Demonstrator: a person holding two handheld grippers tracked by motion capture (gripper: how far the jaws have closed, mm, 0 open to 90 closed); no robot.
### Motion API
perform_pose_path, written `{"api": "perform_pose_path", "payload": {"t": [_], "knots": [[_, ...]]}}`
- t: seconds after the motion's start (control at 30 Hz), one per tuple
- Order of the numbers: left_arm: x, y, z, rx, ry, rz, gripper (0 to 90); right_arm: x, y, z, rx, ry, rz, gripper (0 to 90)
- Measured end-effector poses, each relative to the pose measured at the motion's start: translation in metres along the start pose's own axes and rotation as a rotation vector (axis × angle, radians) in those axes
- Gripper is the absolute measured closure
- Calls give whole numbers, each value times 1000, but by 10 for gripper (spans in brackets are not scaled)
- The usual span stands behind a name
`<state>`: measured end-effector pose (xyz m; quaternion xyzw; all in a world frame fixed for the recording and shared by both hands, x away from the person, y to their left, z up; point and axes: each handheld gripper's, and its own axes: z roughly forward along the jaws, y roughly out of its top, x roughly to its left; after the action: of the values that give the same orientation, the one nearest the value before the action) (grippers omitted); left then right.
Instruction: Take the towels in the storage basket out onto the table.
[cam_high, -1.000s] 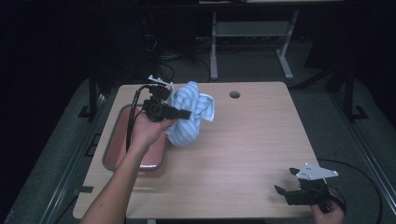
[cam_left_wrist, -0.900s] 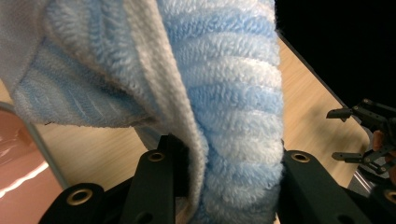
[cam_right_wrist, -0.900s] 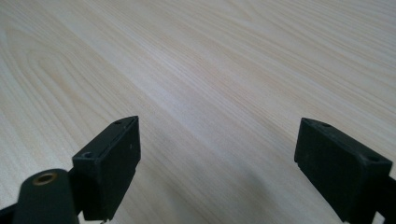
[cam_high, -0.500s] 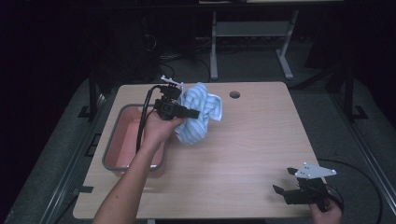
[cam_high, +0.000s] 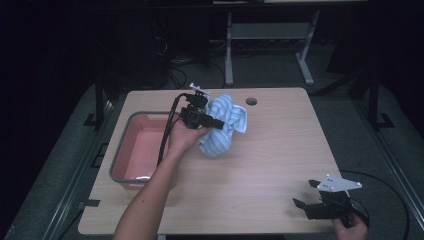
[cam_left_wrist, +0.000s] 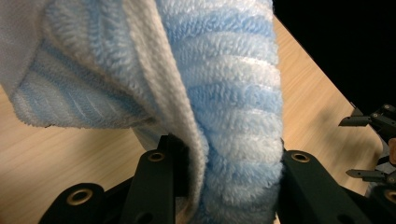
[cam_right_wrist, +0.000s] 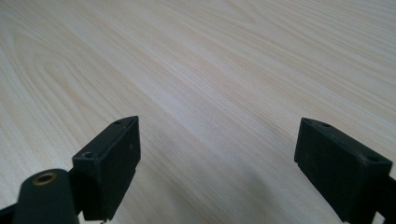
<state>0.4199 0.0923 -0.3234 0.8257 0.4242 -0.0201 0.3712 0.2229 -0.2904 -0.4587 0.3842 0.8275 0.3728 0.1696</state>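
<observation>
A fluffy blue-and-white striped terry towel is clamped, bunched, by the left gripper near the wooden table's far edge; the right gripper is held wide apart at the near right corner.

No writing, label, brand, number or sign can be read anywhere in these pictures. The blue-and-white striped towel carries only its woven stripes, and the pink tub and the pale wood surface are plain. The black jaws of each hand-held gripper bear no marking that can be made out.
</observation>
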Motion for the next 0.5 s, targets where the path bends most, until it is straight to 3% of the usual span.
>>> {"api": "perform_pose_path", "payload": {"t": [0.5], "knots": [[-6, 6, 38, 28, -23, -10, 674, 1, -1, -2, -8, -3, 9, 138]]}}
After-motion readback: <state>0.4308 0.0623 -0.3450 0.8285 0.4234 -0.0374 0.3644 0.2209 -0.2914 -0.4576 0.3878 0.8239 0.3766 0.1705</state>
